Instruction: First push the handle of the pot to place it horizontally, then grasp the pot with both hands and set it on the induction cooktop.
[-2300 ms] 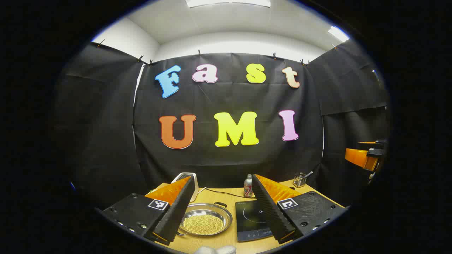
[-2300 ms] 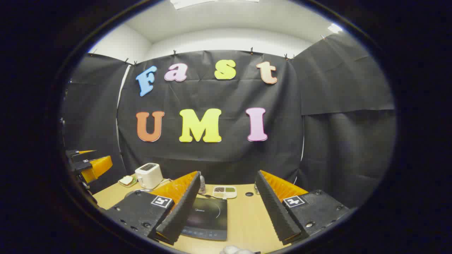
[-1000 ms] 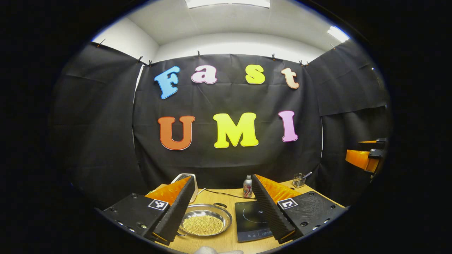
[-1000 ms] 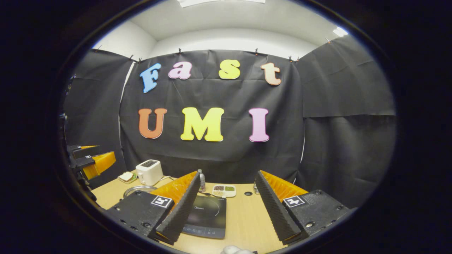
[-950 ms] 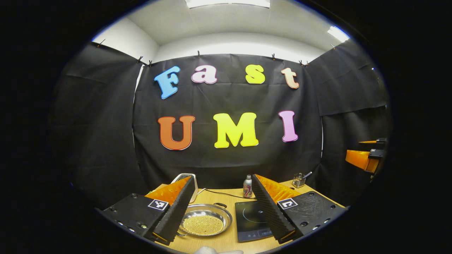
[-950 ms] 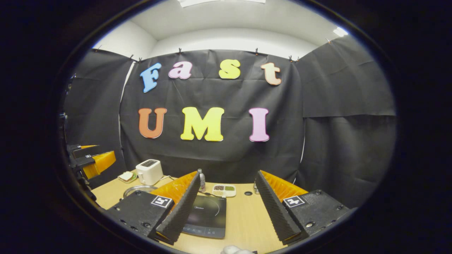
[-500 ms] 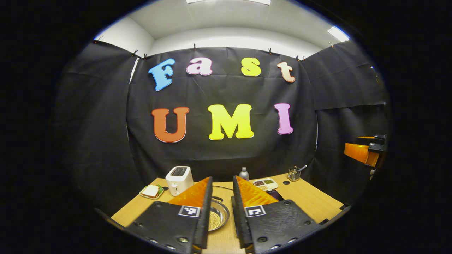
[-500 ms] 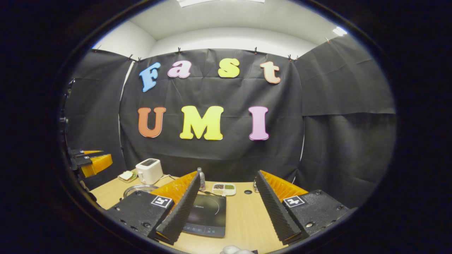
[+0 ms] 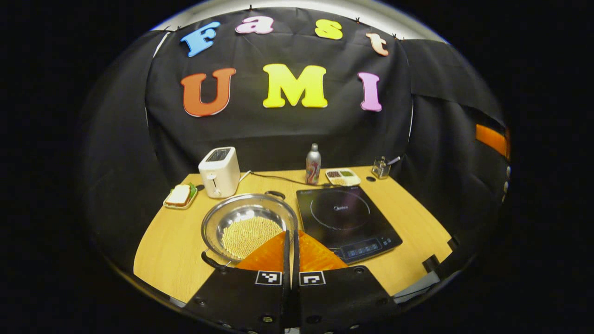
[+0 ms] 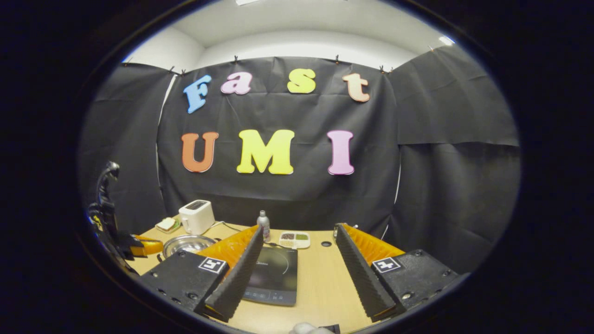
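Table [image 9: 176,241]: toaster [image 9: 219,171], bottle [image 9: 313,163] behind pot [image 9: 248,226] | left gripper [image 9: 291,236] fingers closed, empty | right gripper [image 10: 297,253] fingers wide, empty

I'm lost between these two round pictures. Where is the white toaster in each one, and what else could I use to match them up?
Left gripper view: the toaster stands at the table's far left, behind the pot.
Right gripper view: the toaster sits small at left of centre, by the wall.
Shared landmark: the induction cooktop, right of the pot in both.

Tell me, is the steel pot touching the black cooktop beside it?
Apart. The left gripper view shows a strip of bare table between the pot and the induction cooktop.
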`<state>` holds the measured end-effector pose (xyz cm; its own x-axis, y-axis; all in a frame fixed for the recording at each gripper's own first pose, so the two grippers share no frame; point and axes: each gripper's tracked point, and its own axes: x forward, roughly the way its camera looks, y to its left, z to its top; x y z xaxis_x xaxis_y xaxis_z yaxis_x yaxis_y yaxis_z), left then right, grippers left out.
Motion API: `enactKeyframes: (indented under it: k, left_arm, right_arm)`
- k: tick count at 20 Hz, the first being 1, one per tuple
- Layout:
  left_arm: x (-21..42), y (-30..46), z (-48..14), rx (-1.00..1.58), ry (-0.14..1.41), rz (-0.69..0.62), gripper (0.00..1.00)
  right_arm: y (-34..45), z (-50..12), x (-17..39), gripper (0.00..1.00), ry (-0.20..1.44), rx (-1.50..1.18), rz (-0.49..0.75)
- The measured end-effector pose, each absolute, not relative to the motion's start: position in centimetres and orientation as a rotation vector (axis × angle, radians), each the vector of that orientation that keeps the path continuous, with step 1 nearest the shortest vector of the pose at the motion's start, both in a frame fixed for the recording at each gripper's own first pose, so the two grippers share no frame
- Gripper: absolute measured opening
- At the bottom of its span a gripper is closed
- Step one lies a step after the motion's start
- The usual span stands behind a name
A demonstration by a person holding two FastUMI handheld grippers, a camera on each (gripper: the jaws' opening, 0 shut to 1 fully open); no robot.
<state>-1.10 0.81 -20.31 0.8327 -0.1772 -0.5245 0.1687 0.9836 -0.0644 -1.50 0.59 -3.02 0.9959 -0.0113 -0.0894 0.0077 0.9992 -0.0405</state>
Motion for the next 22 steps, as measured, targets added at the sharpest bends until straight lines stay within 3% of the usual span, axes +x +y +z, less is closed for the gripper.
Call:
enactKeyframes:
  k: [10, 16, 17, 19, 21, 22]
  left_arm:
    - [-1.3, 5.5, -33.4, 0.088, 0.949, -0.207, 0.0]
    - [-0.4, 9.1, -36.7, 0.127, 1.05, -0.173, 0.0]
    - [-0.4, 9.6, -37.0, 0.131, 1.056, -0.165, 0.1]
    - [-0.1, 10.6, -37.3, 0.137, 1.064, -0.147, 0.0]
    - [0.2, 11.1, -37.6, 0.137, 1.067, -0.134, 0.0]
    - [0.1, 11.2, -37.4, 0.129, 1.068, -0.134, 0.1]
  right_arm:
    - [-0.9, -5.2, -2.1, 0.99, 0.152, -0.033, -0.072]
    - [-1.0, -5.9, -1.7, 0.96, 0.174, -0.029, -0.085]
    - [-1.0, -5.9, -1.6, 0.96, 0.179, -0.03, -0.086]
    - [-0.8, -6.1, -1.4, 0.96, 0.186, -0.032, -0.08]
    - [-0.7, -6.2, -1.3, 0.99, 0.191, -0.038, -0.076]
    - [-0.6, -6.3, -1.2, 0.96, 0.192, -0.041, -0.074]
